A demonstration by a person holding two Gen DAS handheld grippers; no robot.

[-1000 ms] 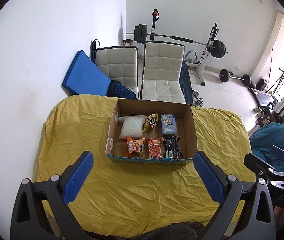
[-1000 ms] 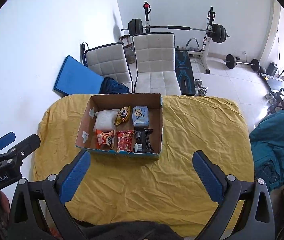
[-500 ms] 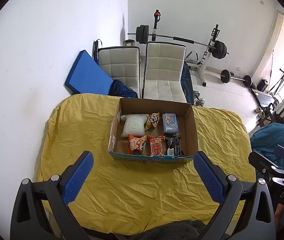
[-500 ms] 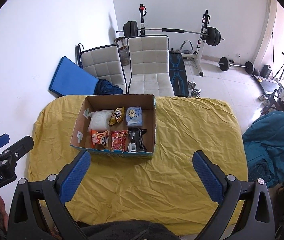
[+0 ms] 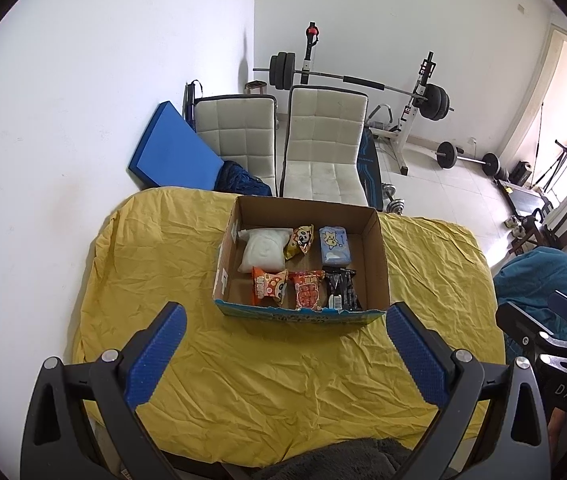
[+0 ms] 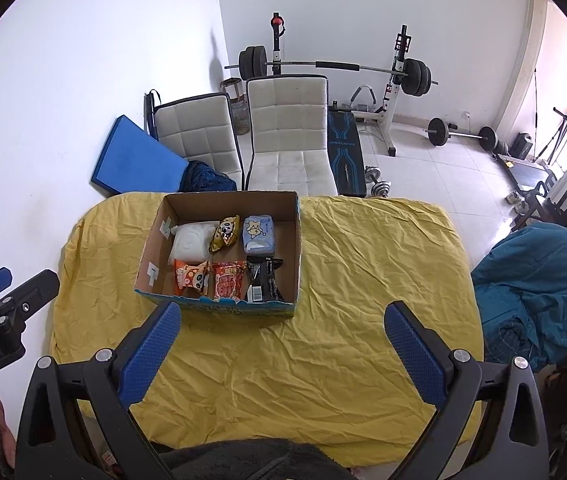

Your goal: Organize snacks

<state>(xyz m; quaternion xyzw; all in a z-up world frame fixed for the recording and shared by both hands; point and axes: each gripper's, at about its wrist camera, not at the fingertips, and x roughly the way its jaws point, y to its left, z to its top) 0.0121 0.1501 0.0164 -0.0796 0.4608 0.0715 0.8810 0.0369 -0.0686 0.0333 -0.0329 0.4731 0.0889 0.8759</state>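
An open cardboard box (image 5: 375,264) (image 6: 297,248) rests on the yellow-covered table. Inside lie several snacks in two rows: a white bag (image 5: 263,250) (image 6: 192,245), a yellow packet (image 5: 299,241) (image 6: 225,233) and a pale blue pack (image 5: 335,245) (image 6: 258,234) at the back; an orange packet (image 5: 269,286) (image 6: 190,276), a red packet (image 5: 308,290) (image 6: 228,279) and a black packet (image 5: 341,289) (image 6: 263,280) in front. My left gripper (image 5: 285,354) and right gripper (image 6: 283,354) both hang open and empty, above the near part of the table, short of the box.
The yellow cloth (image 5: 283,380) (image 6: 363,280) covers the whole table. Two white chairs (image 5: 323,152) (image 6: 289,140) stand behind its far edge, with a blue mat (image 5: 171,150) against the wall and weight equipment (image 6: 363,68) beyond. A teal garment (image 6: 531,276) lies at the right.
Both views have pulled back and risen a little, so the box looks slightly farther and smaller. The snacks and the open jaws are unchanged.
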